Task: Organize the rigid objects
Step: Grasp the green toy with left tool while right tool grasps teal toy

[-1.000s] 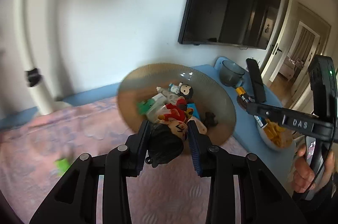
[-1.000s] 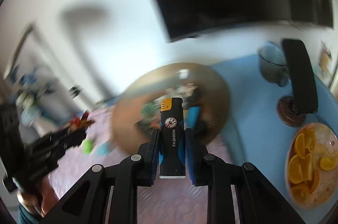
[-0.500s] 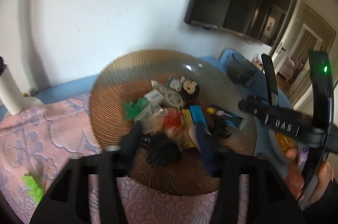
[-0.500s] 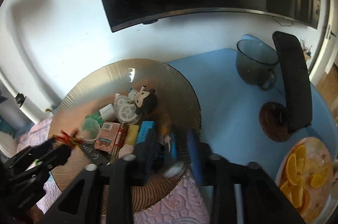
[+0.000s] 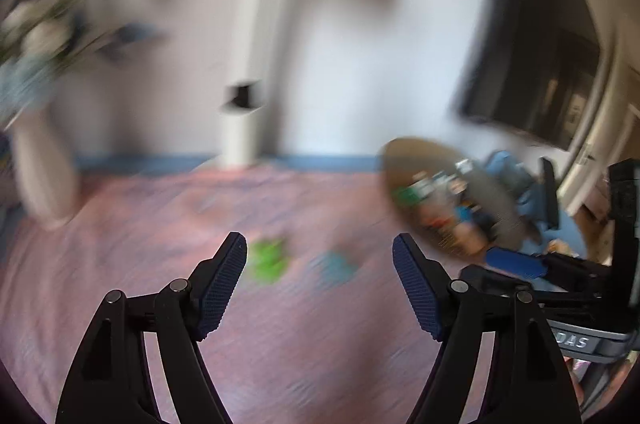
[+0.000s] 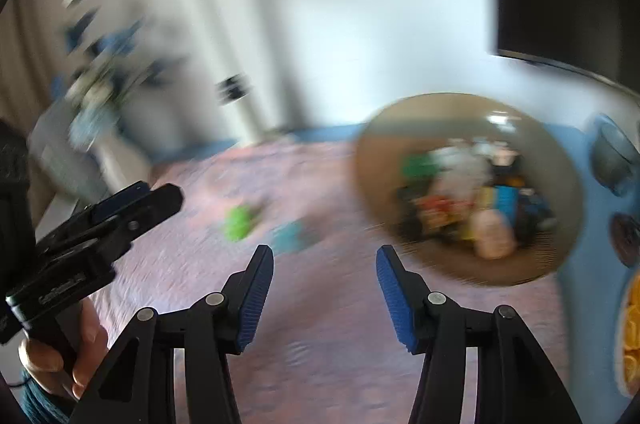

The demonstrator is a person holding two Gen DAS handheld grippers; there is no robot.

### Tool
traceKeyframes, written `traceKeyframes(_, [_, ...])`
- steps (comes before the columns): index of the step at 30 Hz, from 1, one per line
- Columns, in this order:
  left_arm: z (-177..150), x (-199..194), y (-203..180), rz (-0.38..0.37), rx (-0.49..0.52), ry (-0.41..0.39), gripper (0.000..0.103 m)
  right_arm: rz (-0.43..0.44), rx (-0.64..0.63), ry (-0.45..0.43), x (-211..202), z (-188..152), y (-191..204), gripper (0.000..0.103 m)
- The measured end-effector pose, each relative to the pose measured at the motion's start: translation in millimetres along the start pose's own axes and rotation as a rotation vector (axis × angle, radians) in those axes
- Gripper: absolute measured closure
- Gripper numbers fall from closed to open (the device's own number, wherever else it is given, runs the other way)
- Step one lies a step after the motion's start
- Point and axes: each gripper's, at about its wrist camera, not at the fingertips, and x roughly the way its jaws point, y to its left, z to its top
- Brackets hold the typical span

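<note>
Motion blurs both views. A brown ribbed plate [image 5: 408, 160] [image 6: 400, 144] piled with several small toys sits at the right on the blue table. A green toy [image 5: 268, 260] [image 6: 240, 222] and a small teal piece [image 5: 334, 266] [image 6: 290, 236] lie on the pink cloth [image 5: 160, 224], just ahead of both grippers. My left gripper [image 5: 320, 248] hangs over the cloth, its jaws opening with nothing between them. My right gripper [image 6: 325, 256] is beside it, jaws also opening and empty. Each gripper shows at the edge of the other's view.
A pale vase with blue flowers [image 5: 44, 164] [image 6: 80, 128] stands at the far left and a white post [image 5: 244, 128] rises by the wall. A dark TV [image 5: 532, 64] hangs at the right. A grey cup [image 6: 616, 156] and a plate of orange slices [image 6: 632, 336] are right of the plate.
Both grippers swung left, away from the plate and over the pink cloth. The left let go of its dark-haired doll and the right its lighter; both jaws now stand open and empty.
</note>
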Motion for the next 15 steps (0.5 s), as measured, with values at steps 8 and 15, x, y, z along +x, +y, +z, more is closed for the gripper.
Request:
traceKeyframes(8, [-74, 9, 79, 0.182, -0.095, 0.057, 0.029, 0.005, -0.154, 0.053, 66, -54, 54, 0.051])
traceKeyframes(15, [-87, 11, 88, 0.144, -0.141, 0.042, 0.029, -0.004, -0.109, 0.084, 87, -68, 42, 0.048])
